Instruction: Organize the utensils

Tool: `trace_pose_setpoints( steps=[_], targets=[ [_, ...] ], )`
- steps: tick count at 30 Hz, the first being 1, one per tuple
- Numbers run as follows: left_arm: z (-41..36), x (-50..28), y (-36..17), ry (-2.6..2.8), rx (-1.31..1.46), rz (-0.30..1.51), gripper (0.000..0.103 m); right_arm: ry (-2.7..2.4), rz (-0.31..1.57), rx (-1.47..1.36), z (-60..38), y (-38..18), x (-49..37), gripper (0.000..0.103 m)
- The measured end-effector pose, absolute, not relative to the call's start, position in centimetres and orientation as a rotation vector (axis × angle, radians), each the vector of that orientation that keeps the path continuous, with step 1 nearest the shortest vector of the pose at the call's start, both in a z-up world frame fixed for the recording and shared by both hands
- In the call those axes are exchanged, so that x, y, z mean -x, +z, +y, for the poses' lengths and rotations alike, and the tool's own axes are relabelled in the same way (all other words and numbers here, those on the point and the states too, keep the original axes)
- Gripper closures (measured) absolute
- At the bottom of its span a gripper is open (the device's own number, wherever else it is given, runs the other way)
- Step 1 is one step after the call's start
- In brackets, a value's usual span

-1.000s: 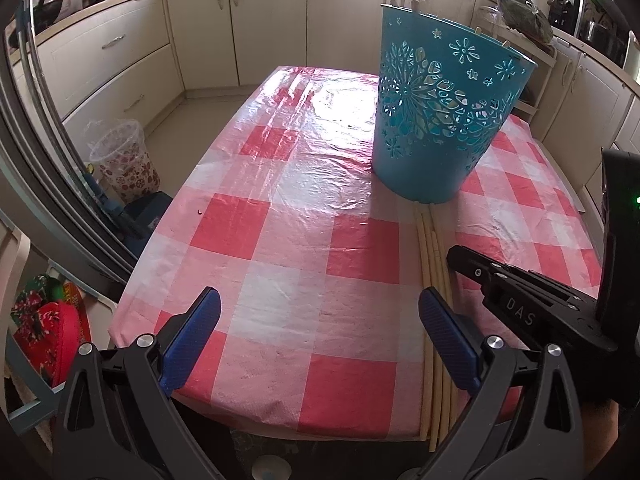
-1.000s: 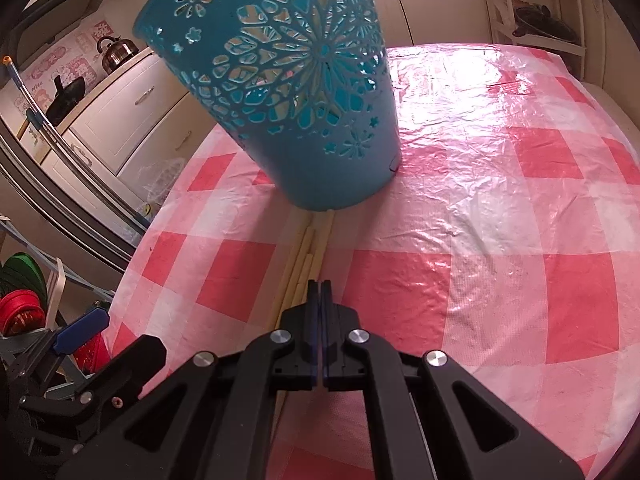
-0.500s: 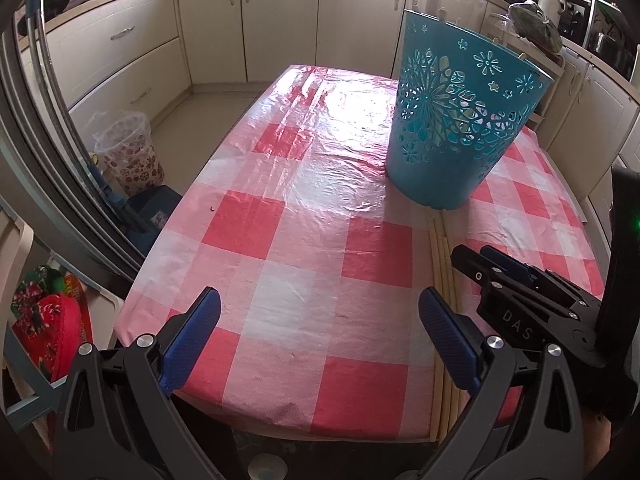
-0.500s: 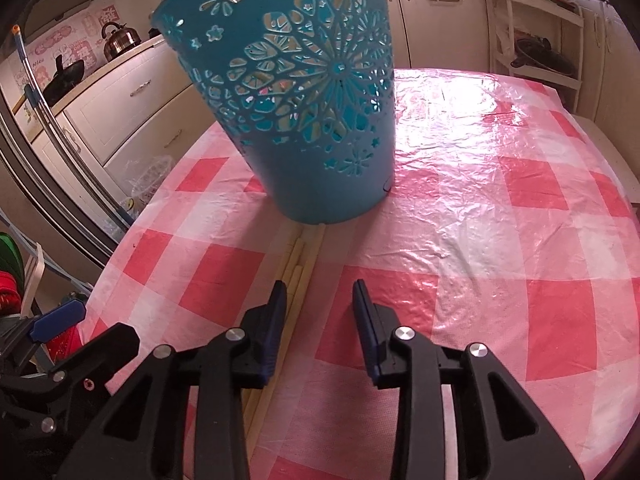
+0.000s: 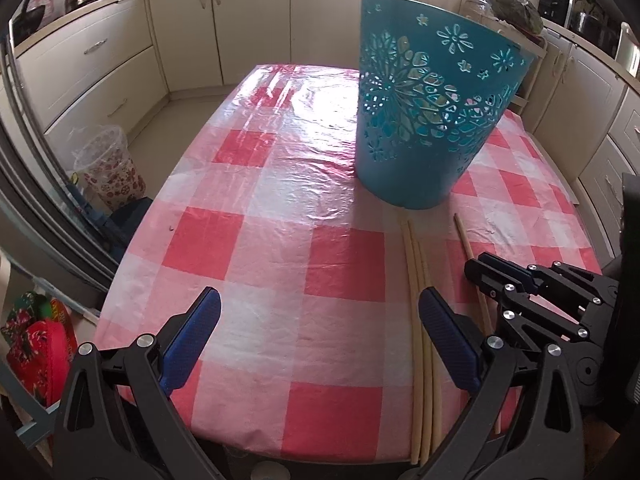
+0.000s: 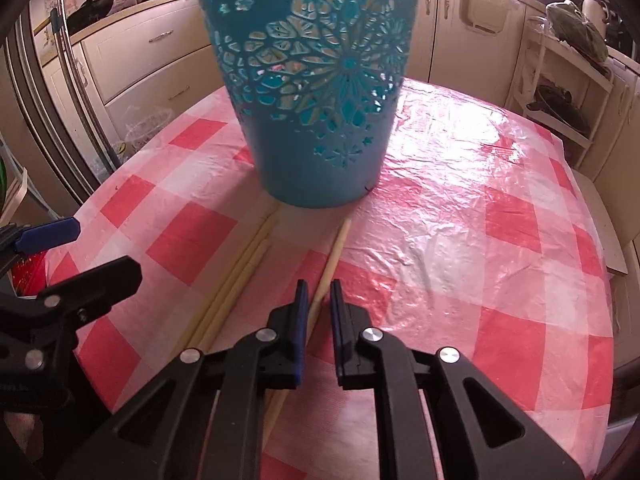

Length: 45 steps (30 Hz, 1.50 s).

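Right gripper (image 6: 319,304) fingers, narrowly spread, straddled one stick (image 6: 334,252) at the basket's (image 6: 316,92) 6 o'clock; left gripper (image 5: 320,336) fingers spread wide.

A glossy, crinkled plastic sheet in red-and-white check (image 5: 276,208) covers the table; at 12 o'clock on it stands a smooth teal plastic basket with cut-out flowers (image 6: 316,92); pale matt wooden sticks (image 5: 420,320) lie bare; the matt black plastic right gripper (image 6: 319,300) carries textured blue pads (image 6: 301,320)
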<state>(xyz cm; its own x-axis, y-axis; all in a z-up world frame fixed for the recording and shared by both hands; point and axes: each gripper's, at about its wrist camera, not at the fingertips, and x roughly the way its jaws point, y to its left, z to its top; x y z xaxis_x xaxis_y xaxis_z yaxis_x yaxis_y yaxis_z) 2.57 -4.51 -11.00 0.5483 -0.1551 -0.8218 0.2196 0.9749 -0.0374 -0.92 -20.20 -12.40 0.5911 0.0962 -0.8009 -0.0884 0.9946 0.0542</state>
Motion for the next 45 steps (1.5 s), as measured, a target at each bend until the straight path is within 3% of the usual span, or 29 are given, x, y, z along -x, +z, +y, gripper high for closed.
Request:
trace_pose_setpoints(
  steps=[5, 22, 27, 31, 35, 36, 40, 43, 45],
  targets=[
    [-6.8, -3.9, -12.0, -0.240, -0.112, 0.978, 0.008, 0.136, 0.928, -0.151, -22.6, -12.7, 1.4, 0.092],
    [-7.8, -4.5, -14.4, -0.193, -0.197, 1.007, 0.008, 0.166, 0.915, -0.225, -23.3, -12.7, 1.7, 0.091],
    [-8.2, -4.7, -13.9, -0.227, -0.204, 1.007, 0.030, 0.169, 0.917, -0.233, -23.7, -12.7, 1.7, 0.091],
    [-8.8, -6.0, -13.7, -0.258, -0.173, 1.029, 0.040, 0.164, 0.913, -0.240, -23.8, -12.8, 1.5, 0.091],
    [-8.6, -6.9, -13.5, -0.273, -0.156, 1.026, 0.084, 0.172, 0.916, -0.206, -23.6, -12.7, 1.6, 0.091],
    [-8.3, -7.0, -13.4, -0.276, -0.138, 1.035, 0.088, 0.176, 0.919, -0.201, -23.5, -12.7, 1.6, 0.091],
    [-7.5, -6.9, -13.3, -0.273, -0.107, 1.075, 0.088, 0.180, 0.923, -0.207, -23.4, -12.7, 1.5, 0.091],
    [-7.4, -7.6, -13.3, -0.254, -0.112, 1.103, 0.077, 0.176, 0.919, -0.213, -23.4, -12.8, 1.4, 0.091],
    [-7.6, -8.2, -13.4, -0.246, -0.126, 1.100, 0.076, 0.175, 0.914, -0.213, -23.4, -12.9, 1.5, 0.091]
  ],
)
